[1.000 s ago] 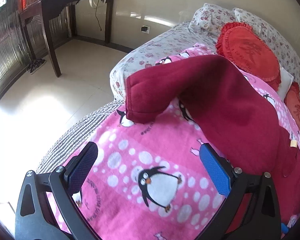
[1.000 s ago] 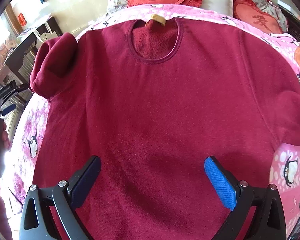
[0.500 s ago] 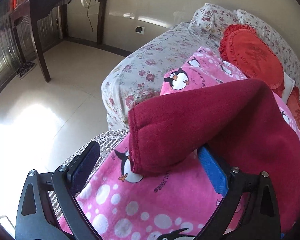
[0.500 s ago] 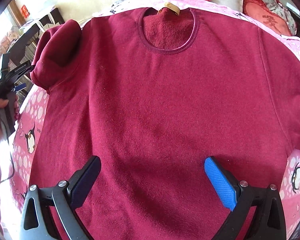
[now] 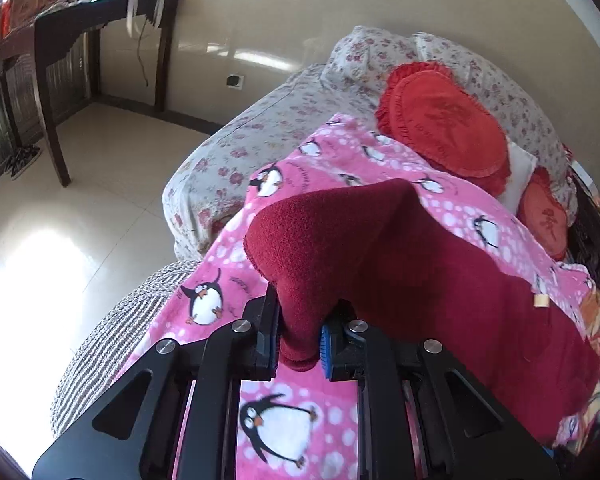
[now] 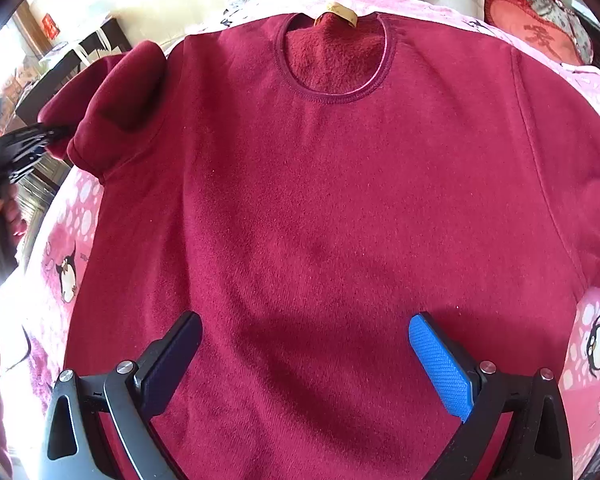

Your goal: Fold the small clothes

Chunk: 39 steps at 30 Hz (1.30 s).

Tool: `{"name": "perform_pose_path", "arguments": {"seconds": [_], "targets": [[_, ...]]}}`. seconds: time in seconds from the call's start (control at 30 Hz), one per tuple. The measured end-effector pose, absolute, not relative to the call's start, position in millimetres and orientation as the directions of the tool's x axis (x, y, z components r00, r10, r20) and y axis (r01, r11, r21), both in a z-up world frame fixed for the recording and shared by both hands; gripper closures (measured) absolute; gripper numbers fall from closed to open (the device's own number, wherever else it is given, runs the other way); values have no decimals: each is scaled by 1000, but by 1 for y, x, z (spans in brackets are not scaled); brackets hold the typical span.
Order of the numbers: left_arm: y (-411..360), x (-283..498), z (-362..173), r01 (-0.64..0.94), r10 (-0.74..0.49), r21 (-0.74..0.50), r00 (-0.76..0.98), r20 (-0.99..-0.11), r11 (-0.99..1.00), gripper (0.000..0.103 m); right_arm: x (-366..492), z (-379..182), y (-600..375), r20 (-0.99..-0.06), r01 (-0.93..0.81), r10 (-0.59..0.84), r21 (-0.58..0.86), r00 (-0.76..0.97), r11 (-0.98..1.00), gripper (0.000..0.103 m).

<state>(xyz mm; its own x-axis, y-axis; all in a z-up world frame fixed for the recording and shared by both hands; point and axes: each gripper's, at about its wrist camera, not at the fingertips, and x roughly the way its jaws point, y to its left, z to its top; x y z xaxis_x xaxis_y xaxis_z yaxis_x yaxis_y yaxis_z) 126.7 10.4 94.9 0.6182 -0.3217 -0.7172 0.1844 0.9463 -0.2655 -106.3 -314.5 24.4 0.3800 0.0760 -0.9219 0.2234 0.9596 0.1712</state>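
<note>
A dark red sweater (image 6: 320, 208) lies face up and spread flat on a pink penguin blanket (image 5: 292, 432) that covers a flowered bed (image 5: 236, 148), its round neckline toward two red cushions (image 5: 444, 120) at the head. The body of the garment is smooth; only its sleeves are bunched at the sides. One sleeve (image 5: 324, 240) rises off the blanket in a hump, its cuff end caught in the left gripper (image 5: 300, 344), whose jaws are closing on the cloth, with the fabric pinched between the black and blue pads. The right gripper (image 6: 304, 364) hovers over the lower middle of the sweater, fingers spread wide and nothing between them. The step in hand looks like the first fold: bringing that sleeve in across the chest. The next move likely calls for carrying the cuff over the body toward the far side and laying it flat before letting go, while the free gripper keeps the body from sliding.
</note>
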Motion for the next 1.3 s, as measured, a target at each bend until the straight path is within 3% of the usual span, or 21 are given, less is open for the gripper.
{"name": "perform_pose_path", "arguments": {"seconds": [0.4,0.63,0.83,0.97,1.07,1.17,1.3], "targets": [[-112,-3,168,540,-570,-297,458,-682,788,89,-133,54,-356,-891,310,36,195,453,930,0],[-218,-63,147,660,-655,-359,272,-705,660,89,-162,66,-410,-878,429,-19,215,479,877,0],[-288,-90,97,692,-613,-348,174,-771,633,88,-180,69,-446,-880,506,-62,212,472,836,0],[-295,-95,80,665,-577,-377,99,-811,645,67,-190,69,-460,-884,536,-85,200,459,820,0],[-279,-96,91,670,-602,-406,76,-795,622,57,-194,70,-465,-880,544,-86,209,466,812,0],[-254,-99,108,701,-640,-388,126,-758,598,40,-194,72,-463,-876,533,-68,227,478,815,0],[-216,-87,123,676,-584,-250,323,-745,694,37,-183,68,-451,-868,482,-13,263,496,836,0]]}}
